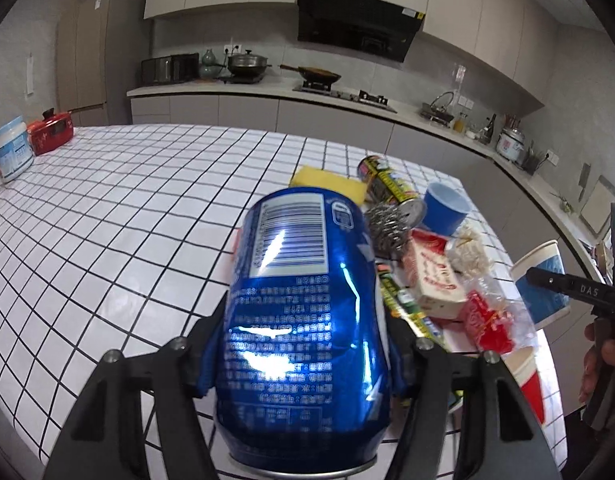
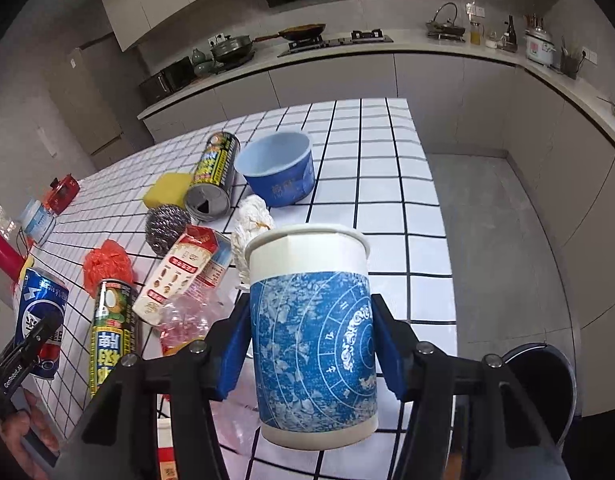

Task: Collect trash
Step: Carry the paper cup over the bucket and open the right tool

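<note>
My left gripper is shut on a blue soda can, held above the checked table; the can also shows in the right wrist view. My right gripper is shut on a blue-and-white paper cup, held upright above the table's near edge; the cup also shows in the left wrist view. Trash lies between them: a yellow-black can, a second yellow can, a blue bowl, a steel scourer, a carton, a yellow sponge, an orange mesh ball, white string and a plastic wrapper.
A dark bin stands on the floor right of the table. A white tub and a red box sit at the table's far left. Kitchen counters with pots run along the back wall.
</note>
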{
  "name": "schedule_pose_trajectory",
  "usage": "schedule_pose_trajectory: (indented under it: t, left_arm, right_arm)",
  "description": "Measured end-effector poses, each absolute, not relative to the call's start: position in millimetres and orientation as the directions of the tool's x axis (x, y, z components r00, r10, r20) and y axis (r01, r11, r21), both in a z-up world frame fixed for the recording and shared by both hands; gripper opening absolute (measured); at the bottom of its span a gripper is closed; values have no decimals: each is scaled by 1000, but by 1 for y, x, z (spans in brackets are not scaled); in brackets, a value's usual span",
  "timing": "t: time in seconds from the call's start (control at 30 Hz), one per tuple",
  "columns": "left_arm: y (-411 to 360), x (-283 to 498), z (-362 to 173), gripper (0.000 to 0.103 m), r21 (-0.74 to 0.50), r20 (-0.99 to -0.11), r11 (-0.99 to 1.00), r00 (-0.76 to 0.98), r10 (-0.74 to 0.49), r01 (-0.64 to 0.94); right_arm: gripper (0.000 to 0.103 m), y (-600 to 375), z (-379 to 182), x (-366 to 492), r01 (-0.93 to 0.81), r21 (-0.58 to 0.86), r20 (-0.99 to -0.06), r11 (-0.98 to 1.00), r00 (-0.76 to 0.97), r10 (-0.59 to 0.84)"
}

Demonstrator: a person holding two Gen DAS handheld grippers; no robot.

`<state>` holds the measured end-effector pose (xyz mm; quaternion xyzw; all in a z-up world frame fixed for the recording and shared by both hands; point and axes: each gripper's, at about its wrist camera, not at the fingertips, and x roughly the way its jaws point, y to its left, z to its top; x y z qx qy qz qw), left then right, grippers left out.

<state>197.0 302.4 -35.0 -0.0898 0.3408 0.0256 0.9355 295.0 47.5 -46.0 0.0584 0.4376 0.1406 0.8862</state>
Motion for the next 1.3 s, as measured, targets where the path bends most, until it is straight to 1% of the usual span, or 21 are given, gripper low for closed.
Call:
schedule_pose_trajectory:
  t: [0.27,0.47,0.7,0.83,1.0,1.03,1.1,1.13,1.17,1.3]
  left_arm:
    - [252,204,-15,64,-146,-602,989,791,-107,22]
    - [206,205,-12,64,-157,-593,981,783,-185,113]
    - [139,203,-12,64,-149,-596,973,769,-233,179]
    - [96,202,-15,64,-138,-609,972,757,-236,192]
    - [49,202,-23,64,-134,-633,975,742,-222,178]
    - [40,199,-23,64,-134,-634,976,742,-217,172]
    - [27,197,-25,64,-130,-637,979,743,-206,159]
    - [20,195,-26,64,-130,-639,980,743,-199,151]
    - [14,194,-28,64,-127,-640,981,743,-192,145]
    - [-10,191,-37,64,-124,-653,985,737,-173,121]
  right_arm:
    - [59,14,-11,265,-163,211,-711,964,651,266]
    - [59,-56,-8,246,-53,199,-712,979,679,181]
    - [59,-151,-27,222,74,174,-744,982,663,82]
    - [59,-197,-49,215,90,178,-772,980,630,82]
    - [59,-237,-85,218,67,193,-810,979,574,121]
    - [60,-246,-94,221,58,200,-819,978,559,134]
    - [66,-256,-105,227,36,192,-832,981,536,143]
    - [77,-258,-110,230,40,172,-842,984,524,126]
    - [86,-263,-114,233,48,154,-849,987,517,107]
    - [86,-286,-118,238,27,177,-843,984,520,137]
